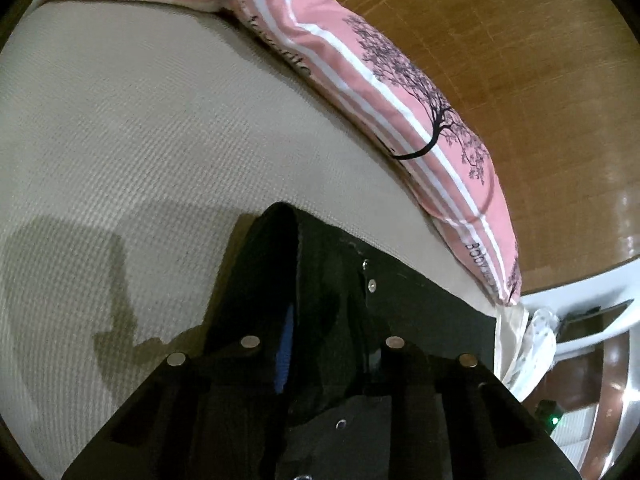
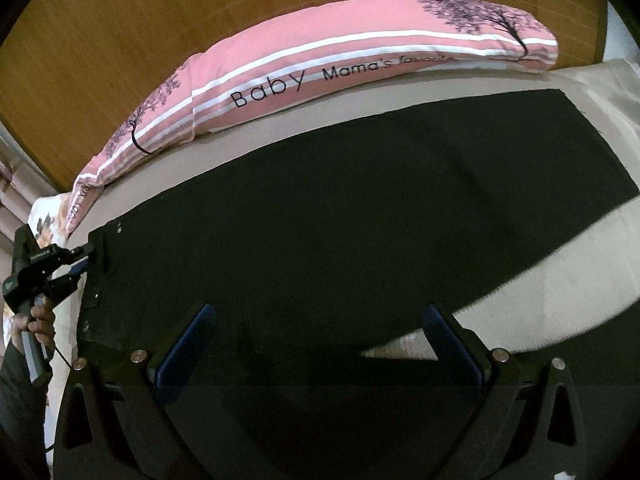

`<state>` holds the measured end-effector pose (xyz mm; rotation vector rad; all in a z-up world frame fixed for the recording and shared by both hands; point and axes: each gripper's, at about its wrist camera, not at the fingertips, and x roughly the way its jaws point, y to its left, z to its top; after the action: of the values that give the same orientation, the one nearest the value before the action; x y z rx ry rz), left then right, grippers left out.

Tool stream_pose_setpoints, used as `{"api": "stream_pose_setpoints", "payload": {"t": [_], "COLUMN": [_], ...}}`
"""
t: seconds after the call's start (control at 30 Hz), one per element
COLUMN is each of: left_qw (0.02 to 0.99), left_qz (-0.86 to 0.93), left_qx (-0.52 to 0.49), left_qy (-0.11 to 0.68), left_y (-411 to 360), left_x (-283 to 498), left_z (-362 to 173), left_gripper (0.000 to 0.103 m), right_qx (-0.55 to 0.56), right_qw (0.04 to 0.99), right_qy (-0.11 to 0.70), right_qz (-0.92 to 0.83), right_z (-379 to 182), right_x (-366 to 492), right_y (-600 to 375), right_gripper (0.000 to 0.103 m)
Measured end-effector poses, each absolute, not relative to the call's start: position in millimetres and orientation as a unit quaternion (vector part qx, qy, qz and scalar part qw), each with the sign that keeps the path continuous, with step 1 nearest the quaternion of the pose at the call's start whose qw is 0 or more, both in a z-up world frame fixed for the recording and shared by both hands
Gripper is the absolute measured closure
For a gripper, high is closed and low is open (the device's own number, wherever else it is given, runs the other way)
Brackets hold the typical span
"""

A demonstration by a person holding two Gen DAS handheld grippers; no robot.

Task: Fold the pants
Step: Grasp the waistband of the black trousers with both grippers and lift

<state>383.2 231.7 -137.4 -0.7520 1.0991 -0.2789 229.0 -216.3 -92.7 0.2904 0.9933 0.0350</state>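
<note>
Flat on a beige woven bed cover (image 2: 560,264), a pair of black cotton pants (image 2: 340,216) lies stretched lengthwise beside a long pink striped pillow (image 2: 304,76) printed with trees and lettering, against a wooden headboard (image 2: 120,20). At the waistband end, the left gripper (image 1: 320,344) has a raised fold of the dark cloth pinched between its blue-padded fingers (image 1: 284,356). Over the trouser legs, the right gripper (image 2: 320,344) hovers with its jaws spread wide, nothing between them. A hand (image 2: 38,322) clasps the left tool's handle
</note>
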Motion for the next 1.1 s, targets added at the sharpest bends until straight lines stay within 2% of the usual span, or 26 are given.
{"api": "stream_pose_setpoints", "payload": {"t": [0.33, 0.4, 0.47, 0.8, 1.1], "left_qw": [0.775, 0.784, 0.796, 0.852, 0.862], "left_qz": [-0.138, -0.122, -0.122, -0.176, -0.201], "left_qx": [-0.358, -0.352, -0.341, -0.306, -0.325], "left_qy": [0.503, 0.496, 0.484, 0.386, 0.333], "left_y": [228, 226, 225, 208, 208], "left_x": [422, 418, 413, 365, 334], "left_z": [-146, -146, -141, -72, -52], "left_gripper": [0.077, 0.092, 0.093, 0.095, 0.095], "right_qx": [0.105, 0.084, 0.068, -0.086, -0.155], "right_qw": [0.872, 0.874, 0.874, 0.835, 0.735], "right_qy": [0.473, 0.471, 0.469, 0.47, 0.526], "right_qz": [0.068, 0.086, 0.103, 0.271, 0.399], "right_z": [-91, -88, -85, -59, -80], "right_x": [261, 269, 277, 371, 444], "right_y": [-206, -203, -200, -183, -152], "right_gripper": [0.0, 0.0, 0.0, 0.002, 0.007]}}
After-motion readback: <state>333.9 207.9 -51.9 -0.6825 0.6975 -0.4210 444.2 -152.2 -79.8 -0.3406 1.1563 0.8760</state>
